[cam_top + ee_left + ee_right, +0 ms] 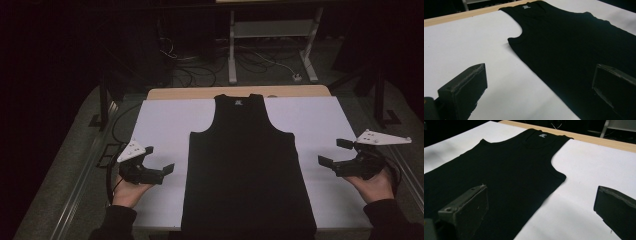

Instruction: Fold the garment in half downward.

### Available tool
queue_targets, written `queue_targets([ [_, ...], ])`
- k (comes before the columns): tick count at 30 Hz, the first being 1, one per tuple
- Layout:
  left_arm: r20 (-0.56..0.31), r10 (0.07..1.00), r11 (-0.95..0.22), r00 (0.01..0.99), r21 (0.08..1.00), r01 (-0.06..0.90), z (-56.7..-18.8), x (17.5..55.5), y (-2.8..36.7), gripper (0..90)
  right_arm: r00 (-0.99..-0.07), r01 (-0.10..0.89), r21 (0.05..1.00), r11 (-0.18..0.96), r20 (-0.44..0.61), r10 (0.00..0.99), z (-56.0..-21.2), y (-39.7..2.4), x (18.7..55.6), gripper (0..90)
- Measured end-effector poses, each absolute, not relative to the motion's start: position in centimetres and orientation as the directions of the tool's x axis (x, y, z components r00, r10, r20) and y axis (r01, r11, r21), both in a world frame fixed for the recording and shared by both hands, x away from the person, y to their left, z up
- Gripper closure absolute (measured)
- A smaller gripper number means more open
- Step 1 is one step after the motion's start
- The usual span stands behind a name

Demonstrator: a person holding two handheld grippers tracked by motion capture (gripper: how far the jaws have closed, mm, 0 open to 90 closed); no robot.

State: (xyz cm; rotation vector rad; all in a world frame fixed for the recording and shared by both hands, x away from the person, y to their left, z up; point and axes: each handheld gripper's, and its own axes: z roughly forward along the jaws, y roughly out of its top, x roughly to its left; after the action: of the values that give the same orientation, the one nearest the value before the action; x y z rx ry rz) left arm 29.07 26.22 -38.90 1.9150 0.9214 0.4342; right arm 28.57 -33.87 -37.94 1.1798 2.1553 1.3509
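Black tank top (248, 165) lies flat, neck away from the person, on the white sheet (165, 120) covering the table.

Left gripper (158, 160): jaws wide apart, holding nothing. The garment's side edge runs between them in the left gripper view, one jaw over bare sheet, the other over the cloth.

Right gripper (335, 152): jaws likewise spread and empty. The opposite side edge passes between them, armhole ahead of the jaws.

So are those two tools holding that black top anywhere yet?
No, nothing is held. The left tool and right tool are both open, off to either side of the black top, which lies flat.
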Motion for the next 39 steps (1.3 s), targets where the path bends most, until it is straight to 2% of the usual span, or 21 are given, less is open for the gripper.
queue_targets([
  [6, -0.102, 0.745, -0.265, 0.659, 0.862, 0.432, -38.3, 29.8, 26.1, 0.0, -0.61, 0.465, 0.857, 0.223, 0.128, 0.782, -37.2, -33.6, 29.2, 0.0],
  [19, -0.069, 0.733, -0.308, 0.677, 0.853, 0.421, -36.6, 31.5, 25.5, 0.0, -0.629, 0.469, 0.848, 0.248, 0.123, 0.768, -35.8, -33.1, 30.7, 0.0],
  [39, -0.067, 0.718, -0.328, 0.693, 0.845, 0.422, -34.9, 33.8, 25.0, 0.0, -0.644, 0.458, 0.839, 0.294, 0.085, 0.76, -33.6, -32.3, 32.9, 0.0],
])
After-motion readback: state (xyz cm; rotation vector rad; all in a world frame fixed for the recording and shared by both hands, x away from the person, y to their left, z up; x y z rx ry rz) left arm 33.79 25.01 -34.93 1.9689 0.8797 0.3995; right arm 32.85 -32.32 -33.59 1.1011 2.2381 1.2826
